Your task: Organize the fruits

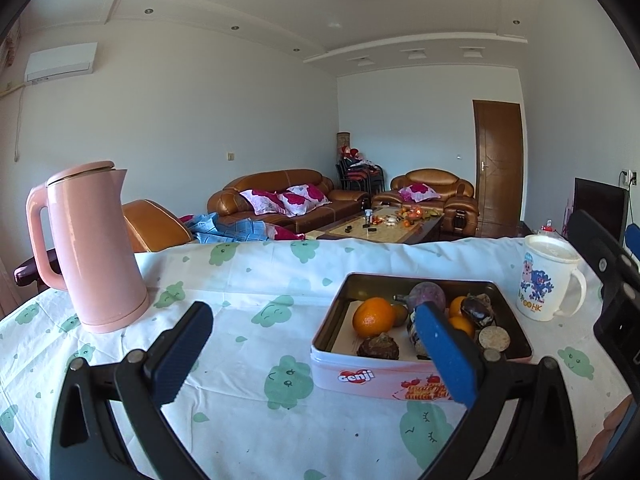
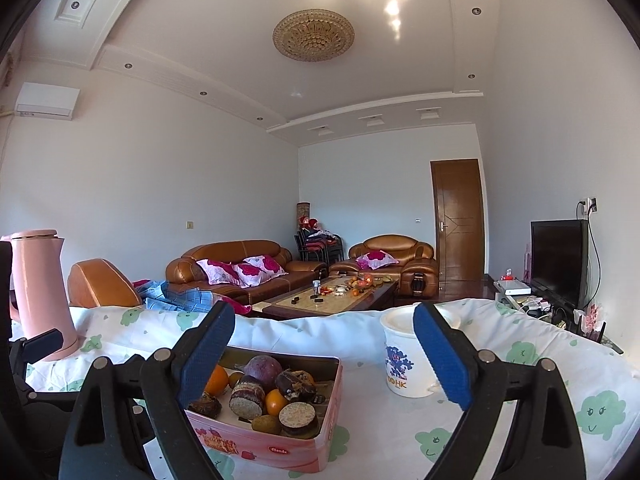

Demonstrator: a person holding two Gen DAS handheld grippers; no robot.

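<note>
A pink tin box [image 1: 360, 378] stands on the table and holds the fruits: an orange [image 1: 373, 317], a purple round fruit [image 1: 427, 296], smaller oranges [image 1: 460, 325], dark brown pieces [image 1: 378, 346] and cut sugarcane chunks [image 1: 494, 338]. The box also shows in the right wrist view [image 2: 280, 446], with the purple fruit [image 2: 262, 368] and an orange [image 2: 276, 401]. My left gripper [image 1: 316, 356] is open and empty, just before the box's near left side. My right gripper [image 2: 324, 356] is open and empty above the box's near right corner.
A pink kettle [image 1: 94, 248] stands at the table's left. A white lidded mug [image 1: 550, 280] with a cartoon print stands right of the box, and shows in the right wrist view [image 2: 404, 360]. The table wears a white cloth [image 1: 256, 420] with green prints. Sofas and a coffee table lie beyond.
</note>
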